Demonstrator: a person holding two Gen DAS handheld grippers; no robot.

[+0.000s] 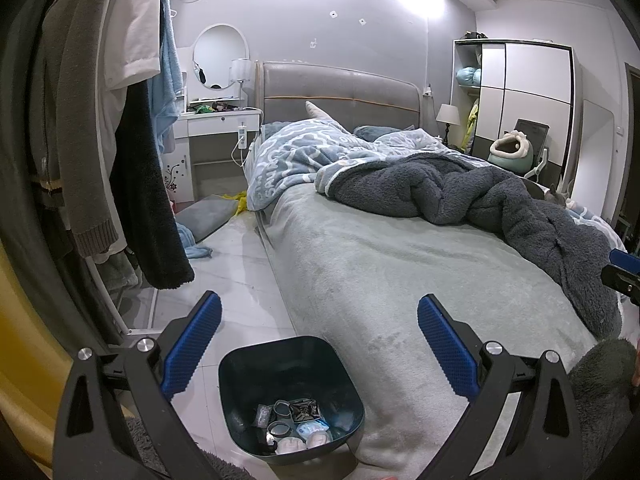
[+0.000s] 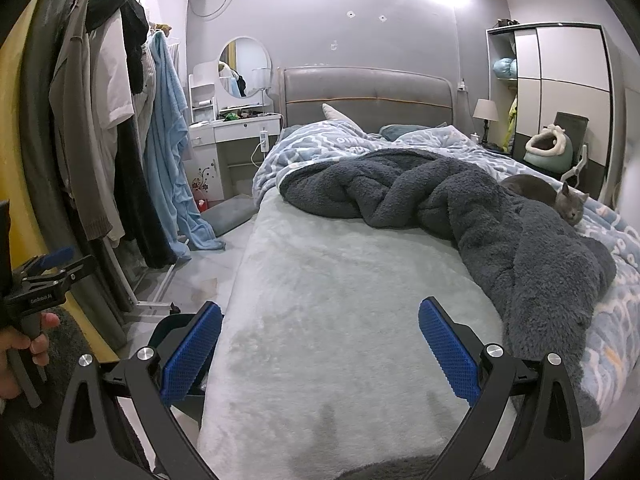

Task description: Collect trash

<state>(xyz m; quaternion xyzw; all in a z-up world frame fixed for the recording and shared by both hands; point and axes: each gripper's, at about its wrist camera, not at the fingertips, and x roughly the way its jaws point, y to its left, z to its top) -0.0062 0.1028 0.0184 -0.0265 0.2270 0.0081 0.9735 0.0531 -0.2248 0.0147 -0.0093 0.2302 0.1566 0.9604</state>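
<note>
A dark blue trash bin (image 1: 240,376) stands on the floor at the bed's foot corner, holding several wrappers and small pieces of trash (image 1: 294,426). My left gripper (image 1: 319,344) hangs open just above the bin, nothing between its blue pads. My right gripper (image 2: 320,346) is open over the pale green bedsheet (image 2: 340,280), also empty. The bin's rim (image 2: 168,326) peeks out behind the right gripper's left finger. In the right wrist view, a hand holds the left gripper (image 2: 44,276) at the far left edge.
A dark grey fleece blanket (image 2: 460,208) and blue patterned duvet (image 2: 320,140) lie crumpled on the bed. A grey cat (image 2: 560,200) rests at the right. A clothes rack (image 2: 112,140) with hanging garments stands left, over the tiled floor. A white vanity (image 2: 236,124) is behind.
</note>
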